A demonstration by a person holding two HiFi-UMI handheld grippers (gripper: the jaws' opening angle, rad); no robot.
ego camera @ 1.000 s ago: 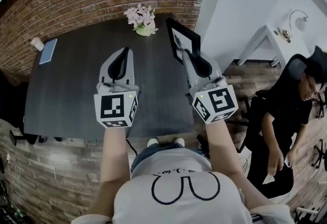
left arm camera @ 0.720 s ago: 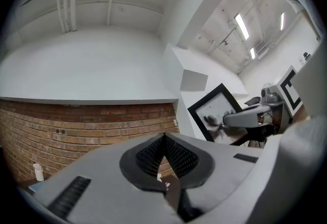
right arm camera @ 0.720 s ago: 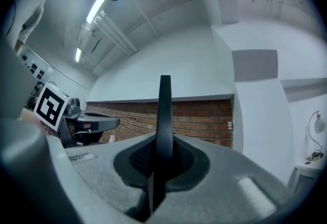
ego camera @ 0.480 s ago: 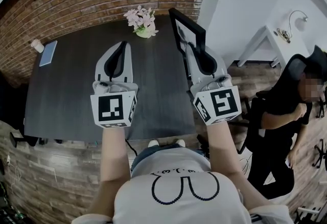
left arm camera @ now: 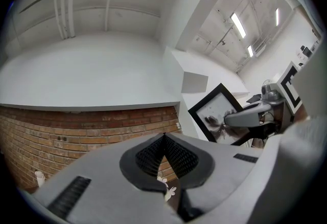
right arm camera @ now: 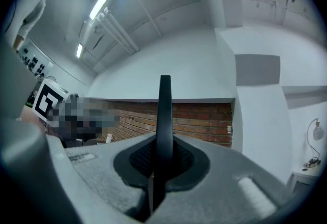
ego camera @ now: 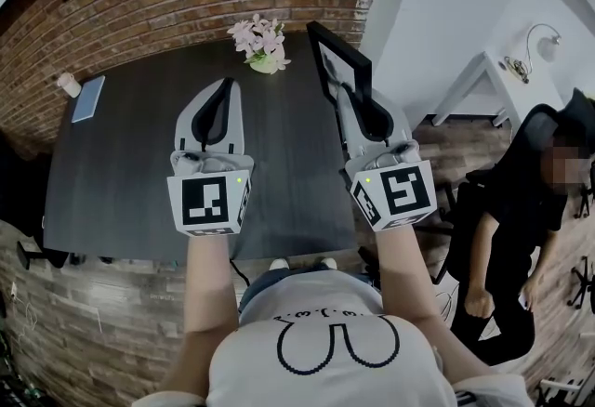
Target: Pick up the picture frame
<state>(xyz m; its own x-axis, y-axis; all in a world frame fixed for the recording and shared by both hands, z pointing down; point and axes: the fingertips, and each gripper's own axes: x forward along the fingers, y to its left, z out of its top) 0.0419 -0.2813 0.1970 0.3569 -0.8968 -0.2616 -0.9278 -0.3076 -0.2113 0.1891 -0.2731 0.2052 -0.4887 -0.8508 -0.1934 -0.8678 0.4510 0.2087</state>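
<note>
A black picture frame (ego camera: 337, 64) with a white print stands upright in the air over the dark table's (ego camera: 130, 173) right edge. My right gripper (ego camera: 349, 94) is shut on its lower edge. In the right gripper view the picture frame (right arm camera: 164, 115) shows edge-on as a thin black bar rising from between the jaws. The left gripper view shows the picture frame (left arm camera: 217, 115) off to the right, with the right gripper's finger across it. My left gripper (ego camera: 226, 89) hovers over the middle of the table, shut and holding nothing; in its own view my left gripper (left arm camera: 163, 138) points toward the brick wall.
A small vase of pink flowers (ego camera: 261, 43) stands at the table's far edge between the grippers. A blue phone-like slab (ego camera: 88, 98) and a small white bottle (ego camera: 67, 82) lie at the far left. A person in black (ego camera: 521, 219) stands on the right, beside a white desk (ego camera: 483, 71).
Both grippers have risen a little. The picture frame has come up with the right gripper and now stands higher against the wall. The person on the right has shifted pose.
</note>
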